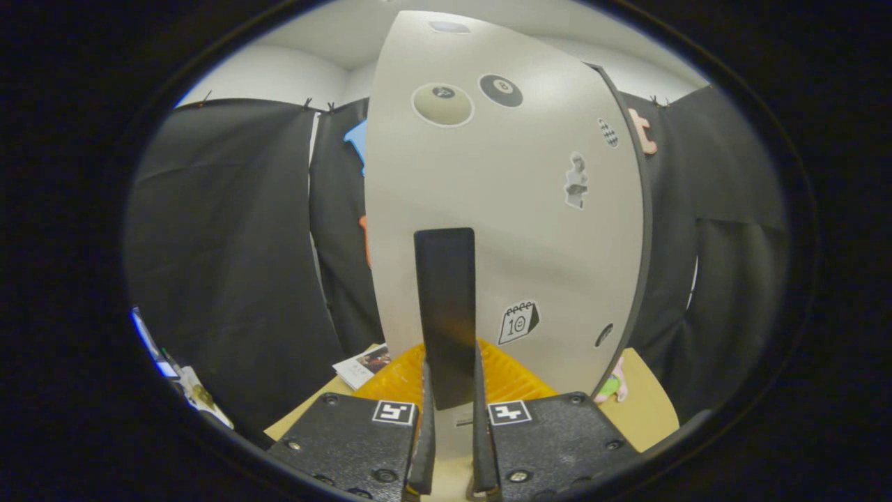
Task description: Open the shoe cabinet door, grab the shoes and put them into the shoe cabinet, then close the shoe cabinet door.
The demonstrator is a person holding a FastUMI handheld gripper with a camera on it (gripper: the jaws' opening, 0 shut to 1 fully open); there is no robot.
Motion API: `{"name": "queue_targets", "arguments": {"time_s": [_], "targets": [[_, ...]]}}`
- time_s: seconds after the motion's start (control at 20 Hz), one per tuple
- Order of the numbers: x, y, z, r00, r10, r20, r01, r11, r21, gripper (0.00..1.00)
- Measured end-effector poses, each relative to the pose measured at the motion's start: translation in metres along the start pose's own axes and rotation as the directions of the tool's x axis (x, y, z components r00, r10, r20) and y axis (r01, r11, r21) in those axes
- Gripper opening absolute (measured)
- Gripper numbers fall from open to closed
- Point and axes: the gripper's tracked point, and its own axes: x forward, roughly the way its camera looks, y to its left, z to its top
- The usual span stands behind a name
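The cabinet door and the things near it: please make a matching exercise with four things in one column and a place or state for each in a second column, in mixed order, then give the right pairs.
Things:
1. black handle
2. tool
3. calendar sticker
4. orange ridged thing

Places or states:
A. lies on the table at the foot of the cabinet door
B. stuck on the door, just beside the handle's lower part
C. stands upright on the door, its lower end between the tool's fingers
D. closed on the handle, one finger on each side

Pairs: 1-C, 2-D, 3-B, 4-A
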Motion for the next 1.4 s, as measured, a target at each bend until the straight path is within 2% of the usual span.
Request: {"name": "queue_targets", "arguments": {"time_s": [0.5,0.8,1.2,1.4], "targets": [[-0.088,-0.086,-0.012,0.997,-0.071,0.002,0.071,0.997,-0.012,0.21],[-0.121,-0.154,-0.014,0.986,-0.168,-0.010,0.166,0.983,-0.077,0.10],[-0.134,-0.212,-0.013,0.983,-0.182,0.001,0.181,0.978,-0.103,0.07],[-0.129,-0.210,-0.013,0.992,-0.120,0.027,0.122,0.988,-0.099,0.06]]}}
